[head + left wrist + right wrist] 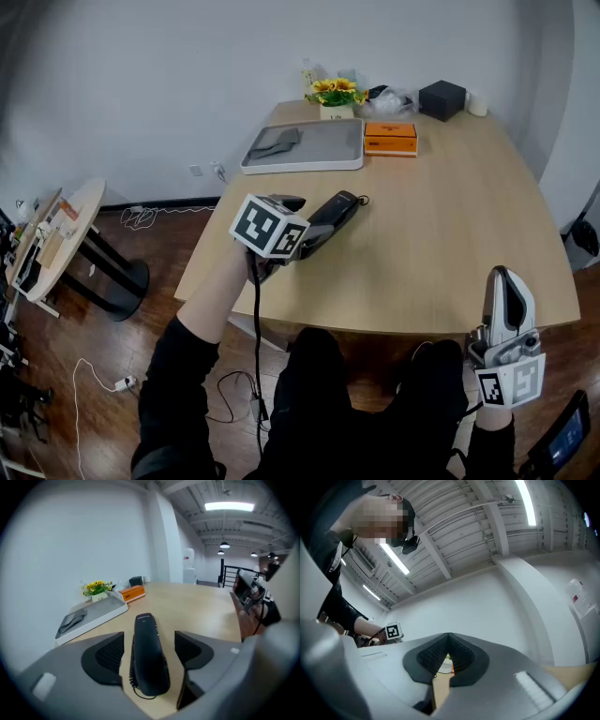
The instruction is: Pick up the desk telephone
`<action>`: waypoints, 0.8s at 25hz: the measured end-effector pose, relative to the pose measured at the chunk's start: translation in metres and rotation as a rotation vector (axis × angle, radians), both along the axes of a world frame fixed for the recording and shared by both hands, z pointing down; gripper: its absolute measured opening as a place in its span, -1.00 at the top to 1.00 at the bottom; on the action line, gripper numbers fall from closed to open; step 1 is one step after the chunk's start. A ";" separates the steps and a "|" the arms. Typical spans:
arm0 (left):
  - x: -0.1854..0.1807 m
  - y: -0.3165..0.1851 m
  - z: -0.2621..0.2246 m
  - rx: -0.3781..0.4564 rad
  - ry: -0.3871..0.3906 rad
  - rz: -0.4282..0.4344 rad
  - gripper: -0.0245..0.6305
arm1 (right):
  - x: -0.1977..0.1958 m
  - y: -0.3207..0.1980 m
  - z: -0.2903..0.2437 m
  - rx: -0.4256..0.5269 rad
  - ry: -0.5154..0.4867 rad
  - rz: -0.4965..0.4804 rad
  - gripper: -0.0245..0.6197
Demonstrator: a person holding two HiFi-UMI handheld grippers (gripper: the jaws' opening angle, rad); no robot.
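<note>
The desk telephone (336,214) is a black handset-shaped unit with a coiled cord, lying on the wooden table (450,234) near its left front corner. My left gripper (314,236) is lowered over its near end. In the left gripper view the telephone (149,660) lies between the two pads with a gap on each side, so the left gripper (149,634) is open. My right gripper (503,279) is off the table's front right edge, pointing upward. Its jaws meet at the tips with nothing in them, so the right gripper (449,641) is shut.
A white tray (309,161) with a grey cloth sits at the table's far left, with an orange box (390,138) beside it. Sunflowers (336,92) and a black box (442,98) stand along the back edge. A round side table (80,211) stands on the floor at left.
</note>
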State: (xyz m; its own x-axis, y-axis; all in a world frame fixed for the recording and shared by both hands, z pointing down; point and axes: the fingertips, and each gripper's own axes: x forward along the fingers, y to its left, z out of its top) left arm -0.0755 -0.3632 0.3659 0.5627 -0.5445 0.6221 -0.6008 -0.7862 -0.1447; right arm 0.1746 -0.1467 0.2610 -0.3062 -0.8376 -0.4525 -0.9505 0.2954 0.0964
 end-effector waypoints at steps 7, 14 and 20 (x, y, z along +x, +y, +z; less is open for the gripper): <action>0.008 -0.005 0.055 -0.298 -0.305 0.043 -0.06 | -0.007 0.008 -0.005 0.019 0.010 -0.031 0.92; 0.009 -0.007 0.087 -0.374 -0.444 0.066 -0.01 | -0.008 0.010 -0.008 0.037 0.000 -0.050 0.92; 0.013 -0.009 0.085 -0.318 -0.375 0.061 0.07 | -0.008 0.009 -0.007 0.041 -0.004 -0.053 0.92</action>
State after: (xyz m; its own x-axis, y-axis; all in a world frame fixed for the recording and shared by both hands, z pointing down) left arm -0.0625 -0.3720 0.4514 0.2931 -0.2679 0.9178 -0.5051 -0.8584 -0.0893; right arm 0.1664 -0.1374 0.2536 -0.3480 -0.8011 -0.4869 -0.9339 0.3414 0.1059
